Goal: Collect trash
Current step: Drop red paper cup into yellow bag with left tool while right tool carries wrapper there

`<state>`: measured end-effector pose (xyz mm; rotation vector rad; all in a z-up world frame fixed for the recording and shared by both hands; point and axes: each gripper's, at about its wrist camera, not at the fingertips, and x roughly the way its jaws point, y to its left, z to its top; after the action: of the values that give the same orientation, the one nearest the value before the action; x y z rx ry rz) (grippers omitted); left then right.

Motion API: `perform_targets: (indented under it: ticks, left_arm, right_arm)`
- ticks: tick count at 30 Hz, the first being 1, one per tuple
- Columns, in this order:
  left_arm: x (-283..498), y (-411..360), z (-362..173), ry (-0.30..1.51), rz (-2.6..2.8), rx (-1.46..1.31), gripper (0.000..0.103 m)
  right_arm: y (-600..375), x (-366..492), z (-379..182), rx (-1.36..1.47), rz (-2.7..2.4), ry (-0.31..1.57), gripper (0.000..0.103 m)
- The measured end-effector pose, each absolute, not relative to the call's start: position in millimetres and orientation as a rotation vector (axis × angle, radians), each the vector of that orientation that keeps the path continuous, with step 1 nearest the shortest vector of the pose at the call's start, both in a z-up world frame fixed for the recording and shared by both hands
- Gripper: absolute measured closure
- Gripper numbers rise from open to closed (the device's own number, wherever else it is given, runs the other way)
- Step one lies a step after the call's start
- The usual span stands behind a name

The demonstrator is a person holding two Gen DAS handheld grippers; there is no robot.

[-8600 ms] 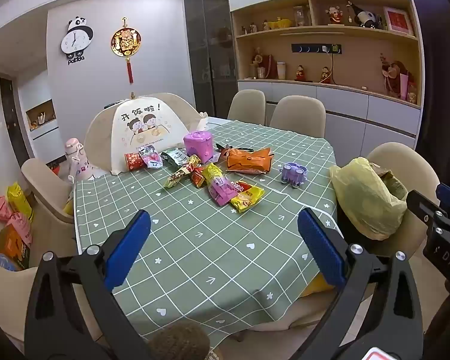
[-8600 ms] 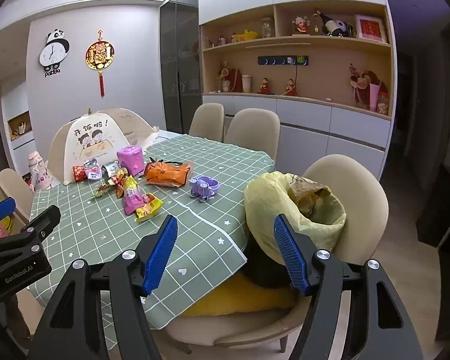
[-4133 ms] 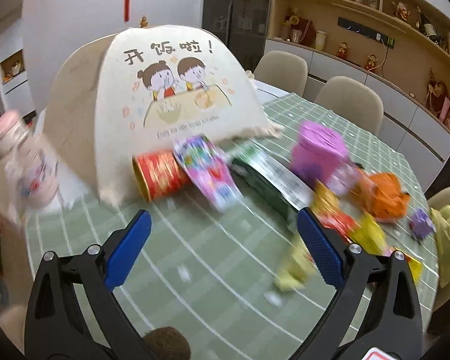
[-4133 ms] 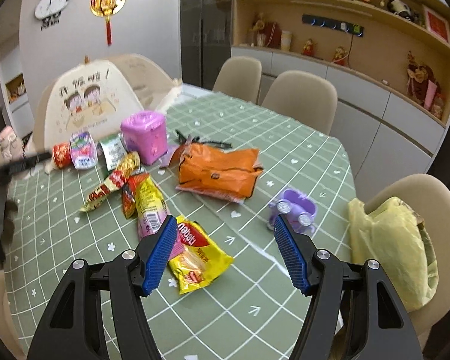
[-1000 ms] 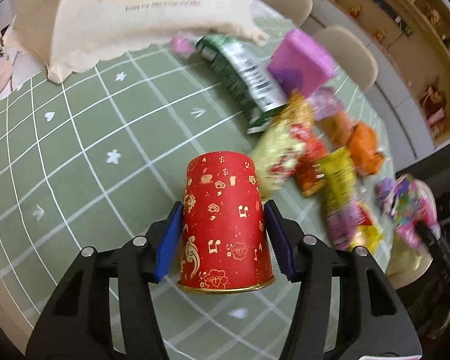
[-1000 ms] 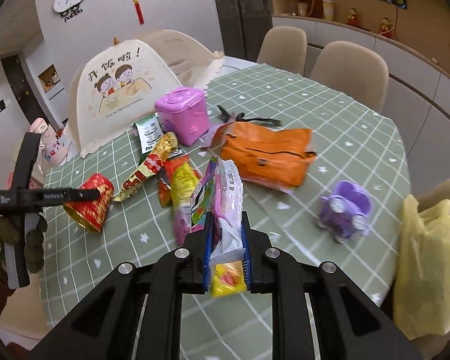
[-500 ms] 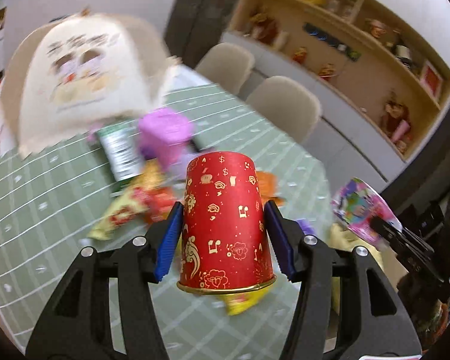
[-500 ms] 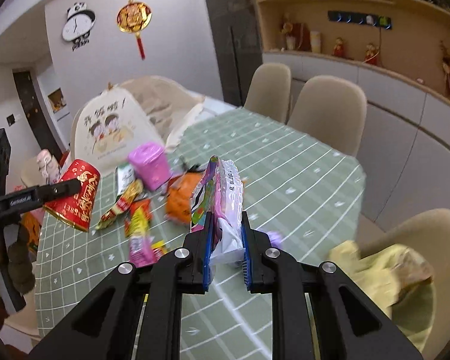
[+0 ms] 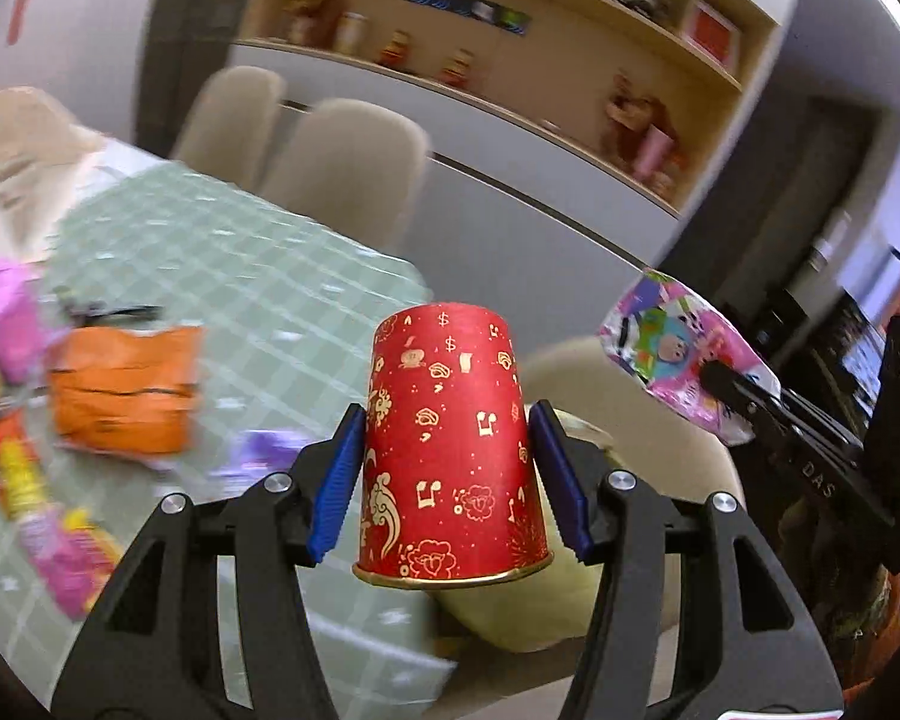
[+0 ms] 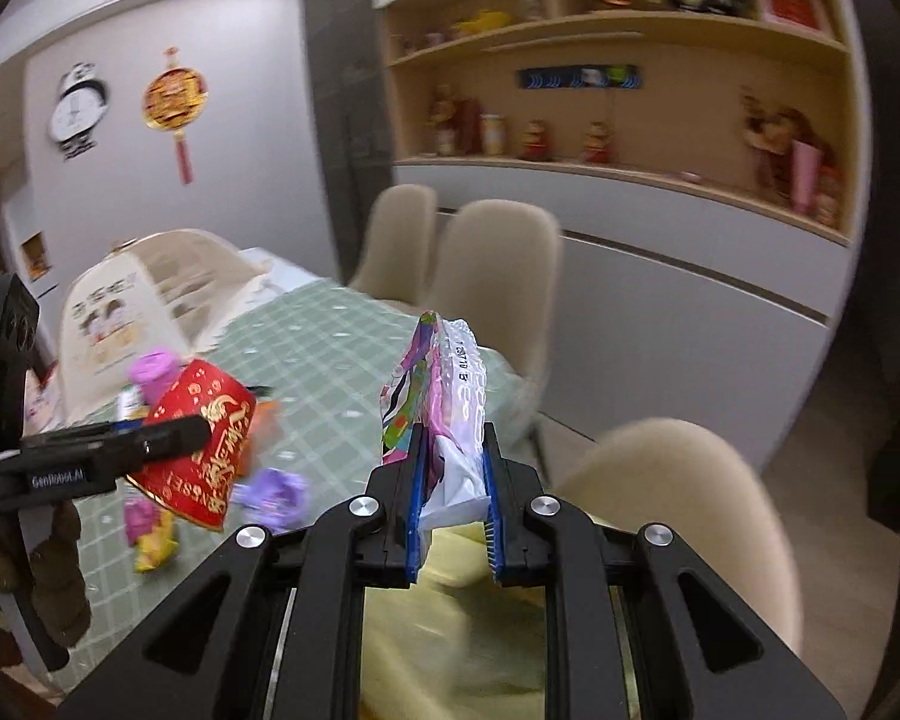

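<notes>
My left gripper (image 9: pixel 447 474) is shut on a red paper cup (image 9: pixel 447 450) with gold prints, held bottom up above the table's edge. My right gripper (image 10: pixel 453 480) is shut on a pink cartoon snack wrapper (image 10: pixel 441 384), which stands up between the blue pads. A yellow trash bag (image 10: pixel 474 618) lies on a beige chair just under the right gripper; in the left wrist view the yellow trash bag (image 9: pixel 510 612) shows below the cup. The wrapper (image 9: pixel 684 354) and the cup (image 10: pixel 201 438) each appear in the other gripper's view.
On the green checked tablecloth (image 9: pixel 258 276) lie an orange packet (image 9: pixel 123 384), a purple toy (image 10: pixel 273 495), a pink tub (image 10: pixel 153 375) and several snack wrappers (image 9: pixel 48 516). Beige chairs (image 10: pixel 498 276) stand at the far side. A food cover (image 10: pixel 120 306) sits at the back left.
Both grippers swung right, away from the table's middle toward the chair with the yellow bag, still gripping the cup and the wrapper. The bag now lies right below the right gripper.
</notes>
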<state>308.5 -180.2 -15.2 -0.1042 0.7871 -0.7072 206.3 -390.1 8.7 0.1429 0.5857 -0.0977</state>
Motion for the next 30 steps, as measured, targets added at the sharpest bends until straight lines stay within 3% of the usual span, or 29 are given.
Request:
perform_targets:
  ticks: [12,15,17,24,30]
  left_arm:
    - [292.9,-315.2,-57.0,0.879,-0.908,-0.025,0.049]
    - [296.0,-325.2,-68.5,0.928,-0.937,-0.032,0.032]
    - [298.8,-322.7,-73.8,0.949,-0.919,-0.039,0.025]
    - [303.3,-288.1,-71.6,0.937,-0.793,-0.074,0.022]
    - [298.0,-257.5,-64.7,0.91,-0.648,-0.01,0.018]
  right_arm:
    - [-475.4,172.9,-17.1,0.206,-0.198,0.627,0.086]
    - [-480.0,173.7,-25.3,0.223,-0.178,0.639,0.086]
    - [-479.2,177.7,-32.1,0.23,-0.157,0.652,0.086]
    - [-460.9,204.2,-76.9,0.281,-0.071,0.753,0.086]
    - [-443.3,232.6,-140.3,0.327,-0.067,0.966,0.086]
